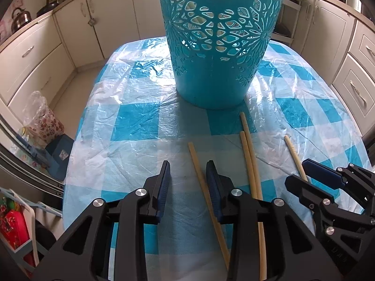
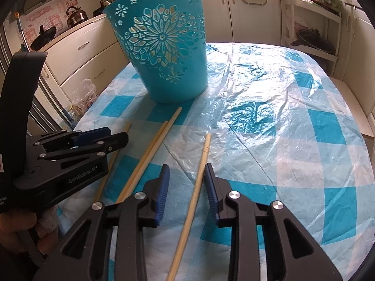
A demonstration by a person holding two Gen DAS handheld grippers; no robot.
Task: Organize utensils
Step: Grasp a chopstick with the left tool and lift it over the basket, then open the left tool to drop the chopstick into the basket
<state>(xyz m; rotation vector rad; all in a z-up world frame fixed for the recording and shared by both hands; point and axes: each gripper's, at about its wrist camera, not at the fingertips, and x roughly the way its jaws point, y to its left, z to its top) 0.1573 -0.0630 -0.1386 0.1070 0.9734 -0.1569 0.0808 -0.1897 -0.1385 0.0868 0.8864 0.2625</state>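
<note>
Chopsticks (image 2: pixel 150 154); claw (image 2: pixel 117 138) reads "GenRobot.AI".

Four pale wooden chopsticks (image 1: pixel 248 154) are lying flat in the lower middle of the frame on the counter (image 1: pixel 131 145), two touching side by side; a perforated teal basket (image 1: pixel 218 39) is standing upright above them.

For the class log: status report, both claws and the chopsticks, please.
Left claw open, one chopstick between. Right claw open, another between. Basket ahead, path clear.
</note>
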